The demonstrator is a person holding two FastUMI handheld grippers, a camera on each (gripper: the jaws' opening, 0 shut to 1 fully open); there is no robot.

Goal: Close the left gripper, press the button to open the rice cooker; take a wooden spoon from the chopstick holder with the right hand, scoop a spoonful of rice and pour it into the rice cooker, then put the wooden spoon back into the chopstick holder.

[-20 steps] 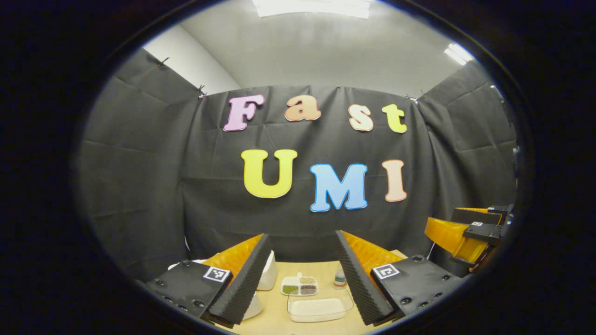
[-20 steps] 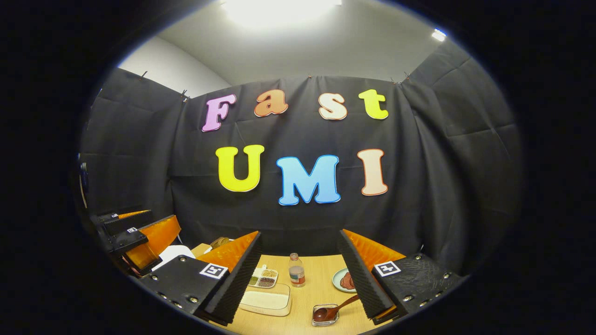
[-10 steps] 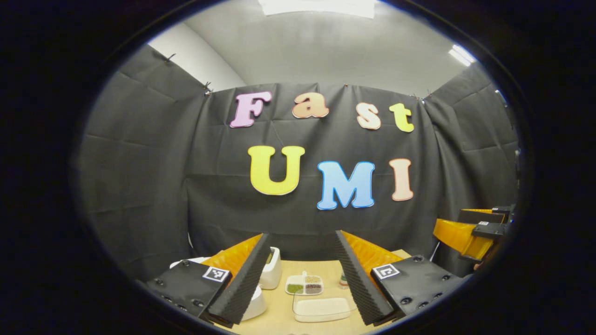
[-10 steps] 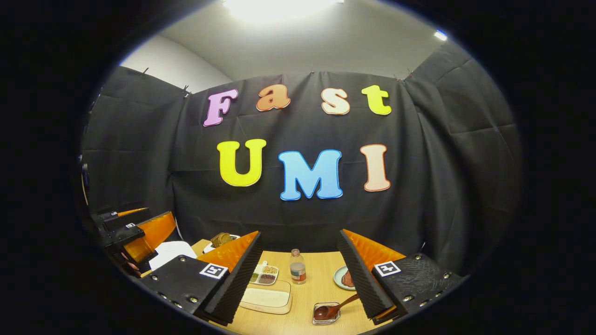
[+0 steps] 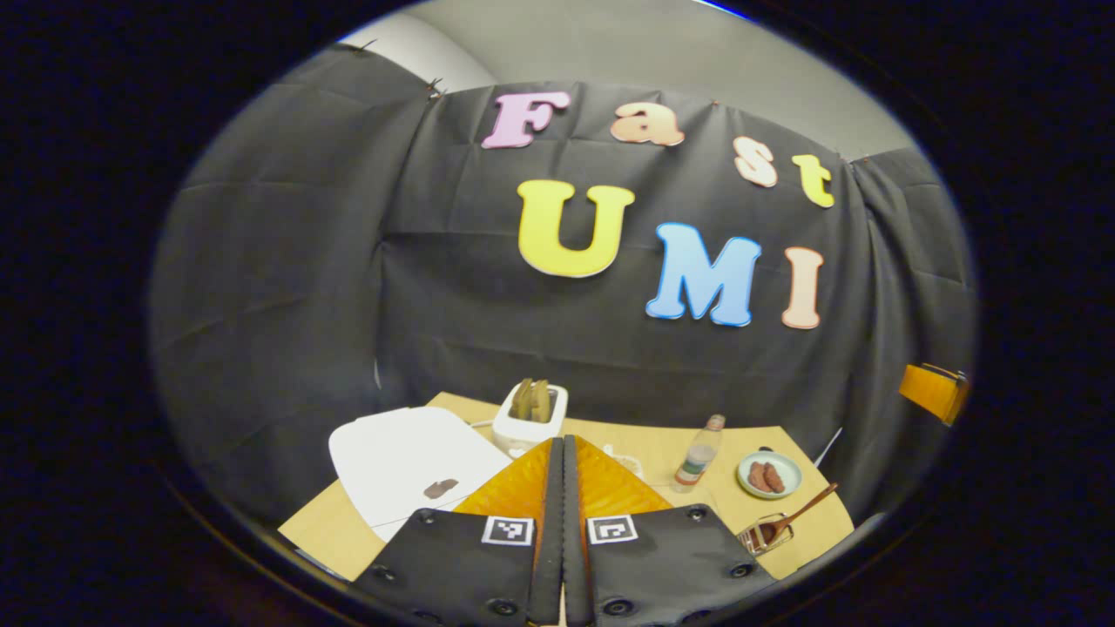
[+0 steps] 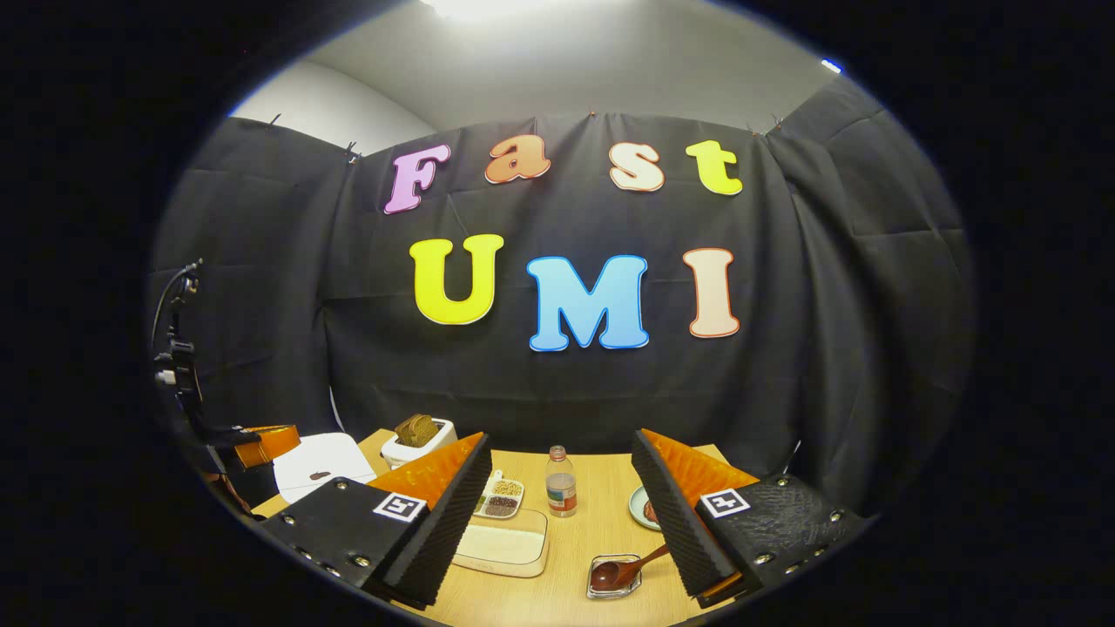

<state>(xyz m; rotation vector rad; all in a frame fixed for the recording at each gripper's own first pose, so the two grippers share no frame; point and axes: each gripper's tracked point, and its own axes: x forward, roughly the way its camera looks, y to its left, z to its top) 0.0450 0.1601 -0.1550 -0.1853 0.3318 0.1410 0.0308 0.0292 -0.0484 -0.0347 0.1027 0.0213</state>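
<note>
Fingers pressed together on the left hand-held gripper (image 5: 563, 488), empty.
Right hand-held gripper (image 6: 562, 509) gapes wide above the table (image 6: 592, 522), holding nothing.

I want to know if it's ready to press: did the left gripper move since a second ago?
Yes. The left gripper has shut its two fingers and tipped down and leftward: the white closed rice cooker now shows in front of it on the light wooden table.
</note>
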